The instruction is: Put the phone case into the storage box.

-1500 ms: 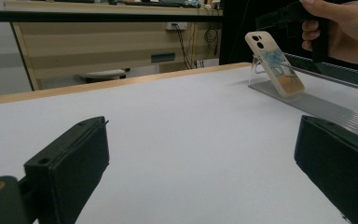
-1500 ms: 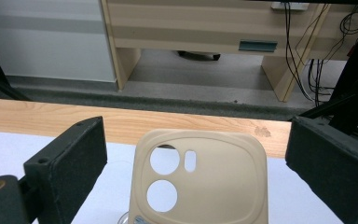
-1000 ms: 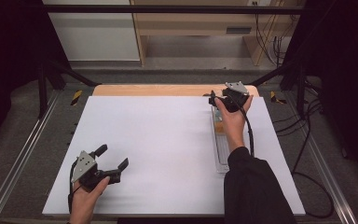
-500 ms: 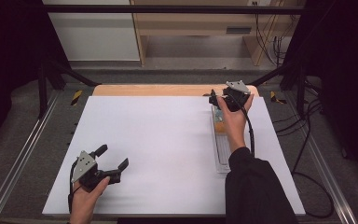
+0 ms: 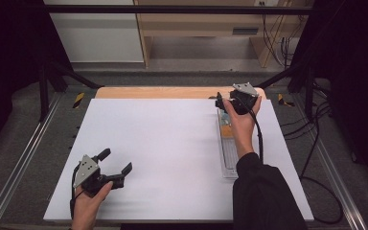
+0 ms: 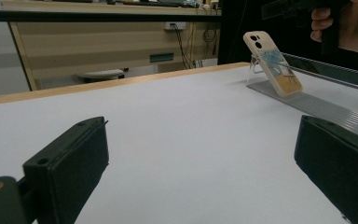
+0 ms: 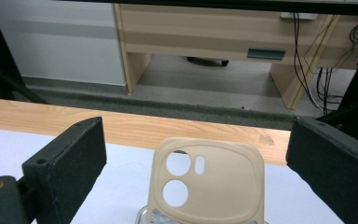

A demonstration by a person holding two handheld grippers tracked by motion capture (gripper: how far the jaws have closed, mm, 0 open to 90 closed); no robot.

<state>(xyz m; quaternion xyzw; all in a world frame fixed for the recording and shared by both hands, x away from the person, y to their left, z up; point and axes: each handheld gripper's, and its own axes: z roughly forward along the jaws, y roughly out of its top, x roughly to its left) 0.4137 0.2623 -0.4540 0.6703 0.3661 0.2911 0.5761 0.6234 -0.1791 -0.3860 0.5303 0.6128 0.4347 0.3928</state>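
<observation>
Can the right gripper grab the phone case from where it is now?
Probably yes. The right gripper hangs just over the phone case with its jaws wide open, one on each side of the case's top. Nothing sits between them. The case leans on a clear stand, so it should lift off.

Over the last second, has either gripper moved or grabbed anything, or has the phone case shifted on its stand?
Nothing has visibly changed. The right gripper still hovers open over the beige phone case leaning on the clear stand, touching nothing. The left gripper stays open and low at the near left of the white table top.
</observation>
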